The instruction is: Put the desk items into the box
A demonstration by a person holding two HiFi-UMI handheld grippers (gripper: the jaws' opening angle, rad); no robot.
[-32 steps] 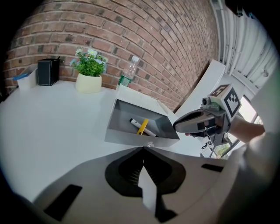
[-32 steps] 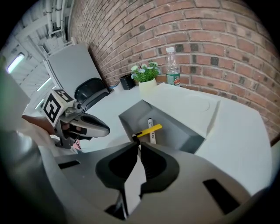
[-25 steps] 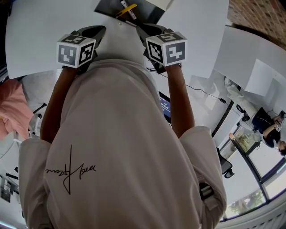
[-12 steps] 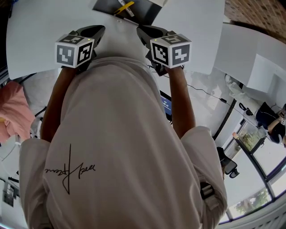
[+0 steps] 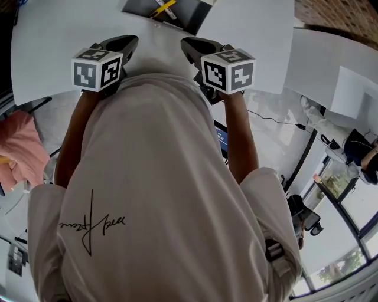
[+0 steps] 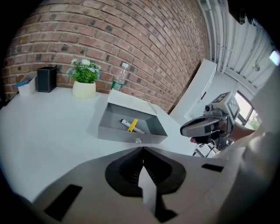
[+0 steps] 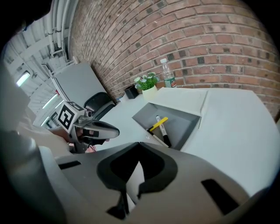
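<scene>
Left gripper [image 6: 142,150] and right gripper [image 7: 139,144], fingers together and empty; box [image 5: 190,15] half beyond the head view's top edge.

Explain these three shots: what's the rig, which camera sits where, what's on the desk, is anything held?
There is no robot arm here. A person in a white shirt holds a two-jaw gripper in each hand, and the cubes with square markers are part of those grippers.

The head view comes from a camera on the person's head looking steeply down, with the left gripper at left and the right gripper at right. The other two views come from cameras riding on each gripper, looking along its jaws.

Both pairs of jaws meet at the tips with nothing between them, so nothing is held.

On the white table stands an open grey box containing a yellow stick-shaped item and a marker. Behind it, by the brick wall, are a potted plant, a water bottle and a black holder.
</scene>
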